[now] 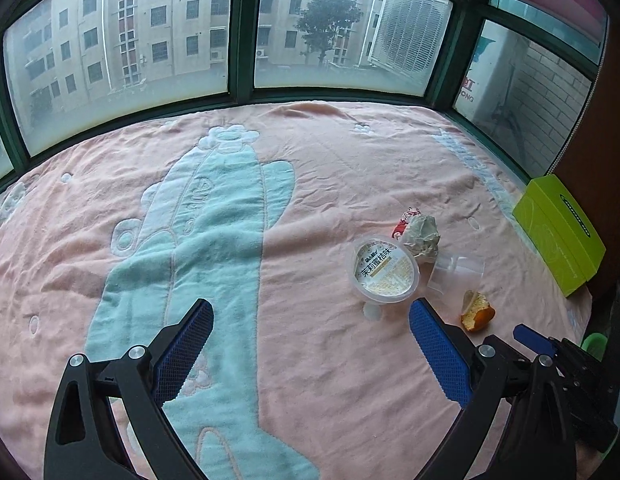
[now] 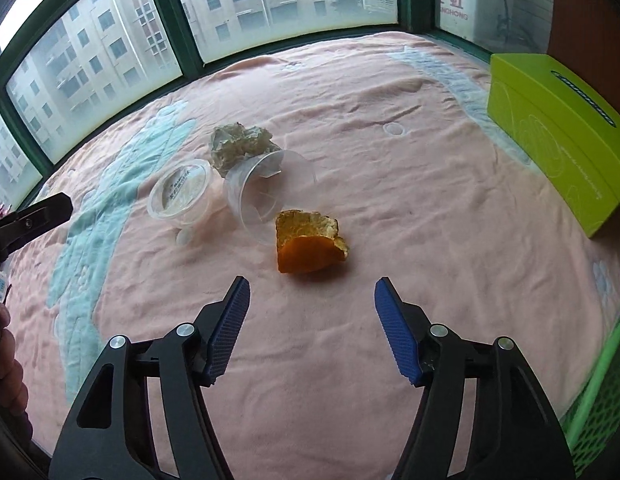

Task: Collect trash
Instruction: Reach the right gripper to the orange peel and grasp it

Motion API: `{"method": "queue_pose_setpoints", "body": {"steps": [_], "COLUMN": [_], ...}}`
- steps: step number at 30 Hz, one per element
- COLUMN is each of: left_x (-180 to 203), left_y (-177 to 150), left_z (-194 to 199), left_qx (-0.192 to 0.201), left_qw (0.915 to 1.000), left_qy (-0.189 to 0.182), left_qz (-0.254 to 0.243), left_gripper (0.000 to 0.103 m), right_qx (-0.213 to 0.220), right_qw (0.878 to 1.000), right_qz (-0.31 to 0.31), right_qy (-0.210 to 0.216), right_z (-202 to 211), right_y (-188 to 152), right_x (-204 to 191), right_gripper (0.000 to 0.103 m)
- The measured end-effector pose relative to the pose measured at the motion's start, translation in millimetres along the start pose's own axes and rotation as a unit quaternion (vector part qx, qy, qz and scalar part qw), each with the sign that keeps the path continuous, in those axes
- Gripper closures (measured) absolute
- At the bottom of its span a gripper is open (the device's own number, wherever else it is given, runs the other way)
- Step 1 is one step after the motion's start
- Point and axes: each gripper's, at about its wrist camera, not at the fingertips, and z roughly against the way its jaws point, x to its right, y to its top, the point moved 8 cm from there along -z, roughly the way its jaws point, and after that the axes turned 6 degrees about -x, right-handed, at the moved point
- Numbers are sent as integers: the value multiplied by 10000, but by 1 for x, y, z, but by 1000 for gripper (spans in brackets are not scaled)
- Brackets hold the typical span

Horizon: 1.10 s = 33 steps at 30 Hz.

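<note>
Item: orange peel (image 2: 310, 242), lying on the pink blanket (image 2: 430, 208) just ahead of the right hand-held gripper (image 2: 310, 300), whose jaws stood wide and empty.
Best taken across its curled, leathery edges, clear of the soft terry pile. Beside it: tipped clear plastic cup (image 2: 266, 196), lidded tub (image 2: 180, 192), crumpled paper (image 2: 240, 146). Left hand-held gripper (image 1: 310, 320) likewise wide, empty.

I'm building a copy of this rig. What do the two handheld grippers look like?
Both match: the left gripper and right gripper have black angular linkage frames with cut-out openings and silver pivot bolts. Their jaws carry flat blue pads with fine ribbed texture. No cables or markings show.
</note>
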Motion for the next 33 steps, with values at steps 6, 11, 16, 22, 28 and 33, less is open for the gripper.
{"method": "queue_pose_setpoints", "body": {"steps": [6, 11, 16, 22, 28, 33], "left_x": [1, 6, 15, 29, 40, 47], "left_y": [3, 7, 9, 10, 11, 13], "left_z": [-14, -20, -26, -40, -61, -72], "left_qx": [-97, -130, -153, -245, -401, -476], "left_qw": [9999, 9999, 9996, 9988, 9973, 9960], "left_qy": [3, -19, -58, -63, -107, -212], "left_qz": [-45, -113, -223, -430, -606, -723], "left_gripper": [8, 8, 8, 8, 8, 8], "right_qx": [-105, -237, -203, -174, -126, -89], "right_qw": [9999, 9995, 9988, 9991, 9995, 9998], "right_qz": [53, 66, 197, 169, 106, 58], "right_qy": [-74, -203, -388, -362, -258, -175], "right_z": [-17, -28, -29, -26, -21, -18], "right_y": [10, 8, 8, 8, 9, 9], "right_x": [-1, 1, 1, 6, 8, 9], "right_gripper": [40, 46, 52, 72, 78, 77]}}
